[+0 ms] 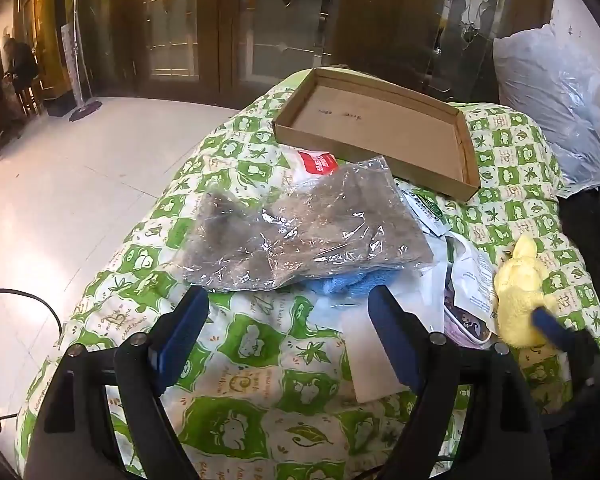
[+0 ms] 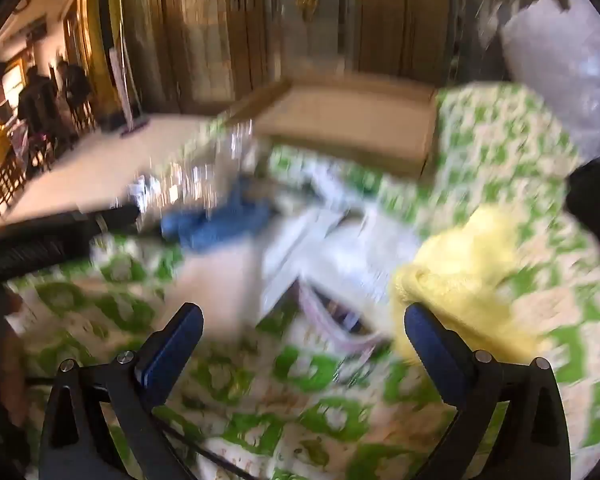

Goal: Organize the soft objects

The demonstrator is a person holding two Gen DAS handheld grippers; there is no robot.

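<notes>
Beside the right hand-held gripper (image 2: 304, 336): yellow plush toy (image 2: 468, 276).
Both hand-held grippers spread, empty; the toy touches its right finger, lying up-right, far from the left hand-held gripper (image 1: 288, 320).

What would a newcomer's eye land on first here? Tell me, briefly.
Probably the green-and-white patterned cloth that covers the whole surface, with a shallow, empty cardboard tray at its far end. In front of the tray lies a crinkly clear plastic bag of grey-brown material over a blue cloth, and a yellow plush toy sits to the right.
</notes>
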